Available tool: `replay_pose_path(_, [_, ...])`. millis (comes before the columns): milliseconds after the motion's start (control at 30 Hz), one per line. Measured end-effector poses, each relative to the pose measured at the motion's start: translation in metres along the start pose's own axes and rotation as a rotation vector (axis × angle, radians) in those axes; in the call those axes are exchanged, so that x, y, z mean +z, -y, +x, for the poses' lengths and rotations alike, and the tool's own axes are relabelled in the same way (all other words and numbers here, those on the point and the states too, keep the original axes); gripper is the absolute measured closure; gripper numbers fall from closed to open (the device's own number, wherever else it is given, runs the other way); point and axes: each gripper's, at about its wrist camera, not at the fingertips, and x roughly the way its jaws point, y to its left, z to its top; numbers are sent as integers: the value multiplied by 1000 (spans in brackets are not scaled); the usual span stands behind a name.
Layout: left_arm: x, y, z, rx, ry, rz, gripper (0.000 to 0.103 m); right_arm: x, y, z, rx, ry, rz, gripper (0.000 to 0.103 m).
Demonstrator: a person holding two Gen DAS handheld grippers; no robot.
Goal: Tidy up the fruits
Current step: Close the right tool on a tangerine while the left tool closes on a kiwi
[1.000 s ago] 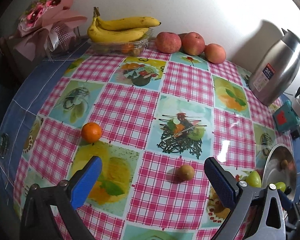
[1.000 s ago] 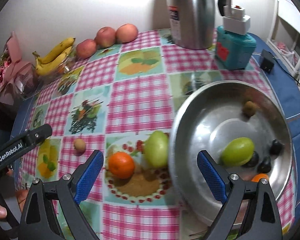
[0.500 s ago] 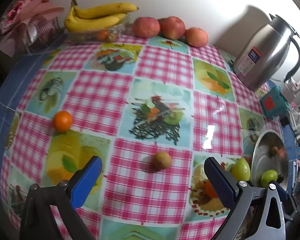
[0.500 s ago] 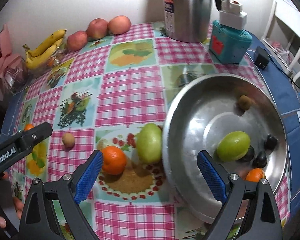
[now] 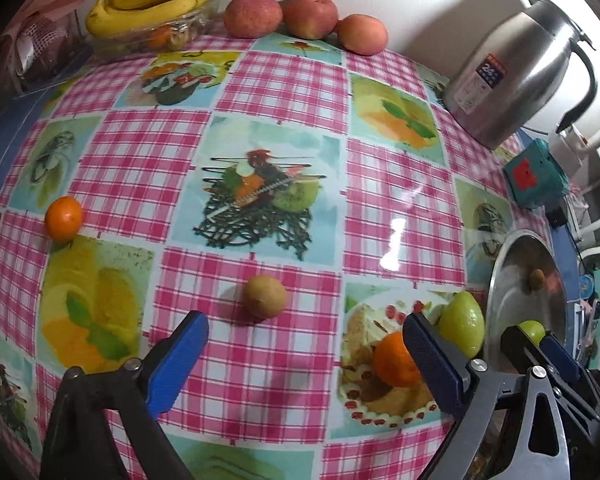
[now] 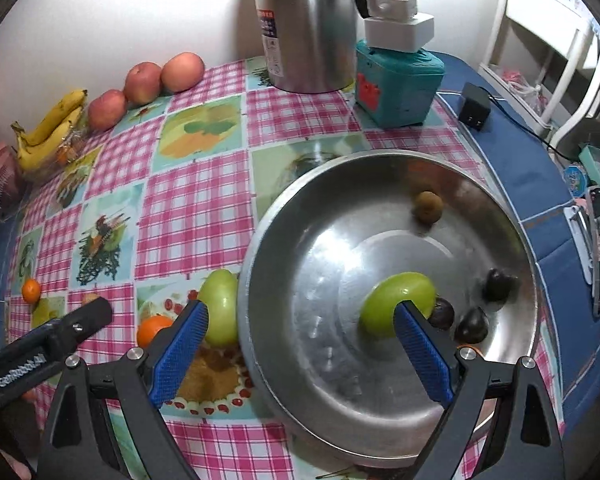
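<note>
A steel bowl holds a green fruit, a brown kiwi and dark plums. Beside its left rim lie a green fruit and an orange; both also show in the left wrist view, the green fruit and the orange. A small brown fruit lies just ahead of my open, empty left gripper. Another orange sits far left. My right gripper is open and empty over the bowl's near part.
Bananas on a clear box and three apples line the back wall. A steel kettle and a teal box stand at the back right. Blue cloth edges the table.
The left gripper has moved forward and right, closer to the small brown fruit. The right gripper has shifted right, further over the bowl. Both stayed open.
</note>
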Motion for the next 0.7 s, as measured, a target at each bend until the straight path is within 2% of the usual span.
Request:
replay_pose_path(100, [4, -11, 3, 3, -8, -34, 12, 1, -7, 0, 30, 1, -14, 26])
replay_pose_path(233, [7, -21, 7, 4, -11, -48, 22, -1, -24, -3, 100, 4, -53, 34])
replay_pose_path(300, [9, -23, 8, 4, -8, -44, 25, -3, -35, -5, 130, 6, -78, 43])
replay_pose_path(433, [10, -26, 11, -8, -19, -50, 31, -7, -57, -1, 193, -28, -121, 50])
replay_pose_path(700, [10, -30, 19, -22, -37, -66, 43, -16, -83, 13, 199, -73, -200, 54])
